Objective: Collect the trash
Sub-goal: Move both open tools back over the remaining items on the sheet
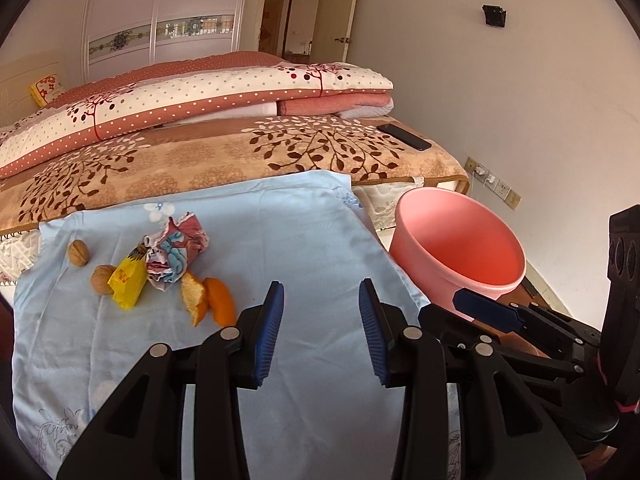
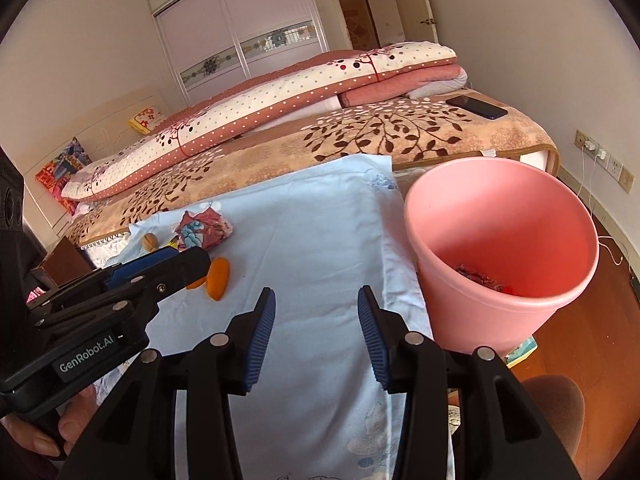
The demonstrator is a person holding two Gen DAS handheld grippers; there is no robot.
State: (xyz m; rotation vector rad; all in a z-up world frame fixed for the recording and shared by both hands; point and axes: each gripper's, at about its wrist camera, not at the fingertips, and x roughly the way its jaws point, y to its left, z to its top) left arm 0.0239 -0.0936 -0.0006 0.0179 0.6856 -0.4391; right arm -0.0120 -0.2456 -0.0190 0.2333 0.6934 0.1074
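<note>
Left gripper (image 1: 321, 330): jaws wide, holding nothing, over bare light blue cloth (image 1: 280, 220).
Right gripper (image 2: 316, 334): jaws wide, holding nothing, near the cloth's right edge.
Trash: clustered on the cloth's far left; crumpled wrapper (image 1: 178, 250), yellow wrapper (image 1: 128, 282), two walnuts (image 1: 79, 253), orange peels (image 1: 218, 300) with long axes running near to far.
Open room: bare cloth between trash and right edge.
Pink bin (image 2: 504, 256): upright, mouth open, just beside the cloth's right edge, scraps inside.
</note>
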